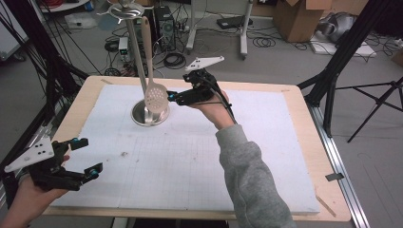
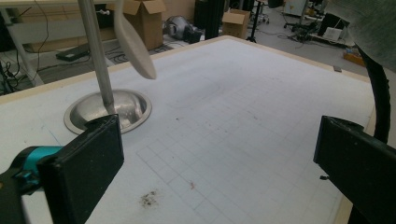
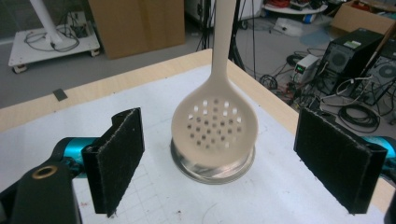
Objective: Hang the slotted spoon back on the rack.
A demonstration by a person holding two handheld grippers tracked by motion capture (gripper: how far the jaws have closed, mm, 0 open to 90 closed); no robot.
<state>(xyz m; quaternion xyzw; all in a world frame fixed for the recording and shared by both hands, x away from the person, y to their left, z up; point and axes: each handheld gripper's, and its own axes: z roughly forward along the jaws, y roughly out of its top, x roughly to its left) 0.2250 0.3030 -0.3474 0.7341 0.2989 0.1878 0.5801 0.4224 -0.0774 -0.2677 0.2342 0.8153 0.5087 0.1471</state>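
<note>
A pale slotted spoon hangs from the disc atop a metal stand; its pole rises from a round steel base on the white mat. My right gripper is level with the spoon's head, just to its right. It is open, pads clear of the spoon. In the right gripper view the perforated head hangs just ahead of the open jaws, above the base. My left gripper rests open near the front left corner, nothing in it. It faces the stand's base and the spoon.
The white gridded mat covers a wooden table. A small dark smudge marks the mat near the left gripper. Black frame struts stand beside the table, with cardboard boxes, cables and computers on the floor behind.
</note>
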